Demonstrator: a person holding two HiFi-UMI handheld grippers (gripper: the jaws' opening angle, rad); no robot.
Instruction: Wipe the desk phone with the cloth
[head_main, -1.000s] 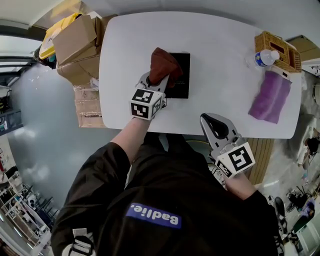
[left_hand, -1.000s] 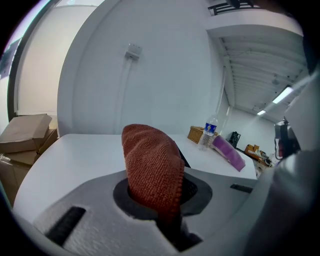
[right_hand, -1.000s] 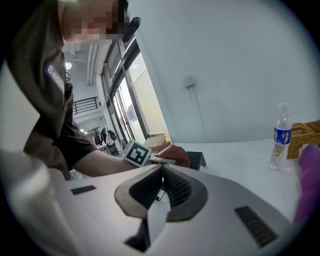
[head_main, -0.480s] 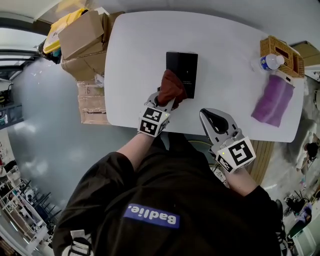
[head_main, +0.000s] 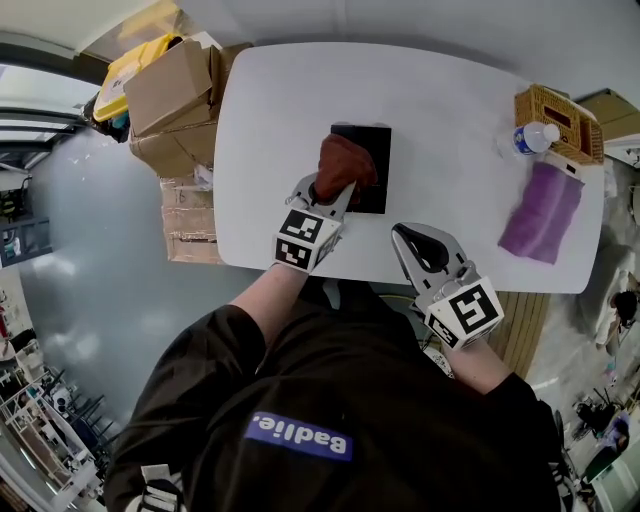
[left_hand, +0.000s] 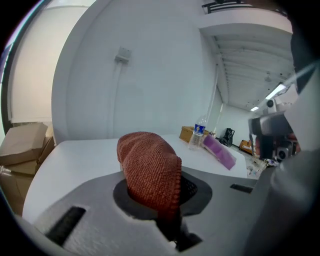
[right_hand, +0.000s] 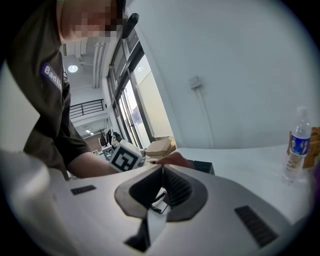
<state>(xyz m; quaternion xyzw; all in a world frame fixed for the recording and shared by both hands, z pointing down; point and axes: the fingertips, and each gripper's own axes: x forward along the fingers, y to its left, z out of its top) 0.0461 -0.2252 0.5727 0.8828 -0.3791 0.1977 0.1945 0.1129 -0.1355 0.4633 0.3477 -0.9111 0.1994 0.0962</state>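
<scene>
The left gripper (head_main: 322, 192) has its jaws clamped on a bunched rust-brown knitted cloth (left_hand: 149, 169), which bulges up and forward out of the grip. In the head view the cloth's free end lies over the near left part of a flat black rectangular desk phone (head_main: 377, 152). It seems to press on the phone's surface, though the bundle itself hides the contact. The phone lies near the middle of a white rounded tabletop (head_main: 450, 90), closer to the person's edge than to the far one.

The right gripper (head_main: 414, 234) has its jaws closed together with nothing between them. Its tips sit over the table's near edge, to the right of the phone and apart from it.

At the table's far right corner stands a woven wicker basket (head_main: 560, 108) with a clear plastic water bottle with a blue label (head_main: 528, 138) just beside it. A crumpled purple cloth (head_main: 540, 212) lies in front of them, near the right edge. Off the table's left end are stacked brown cardboard boxes (head_main: 170, 85).
</scene>
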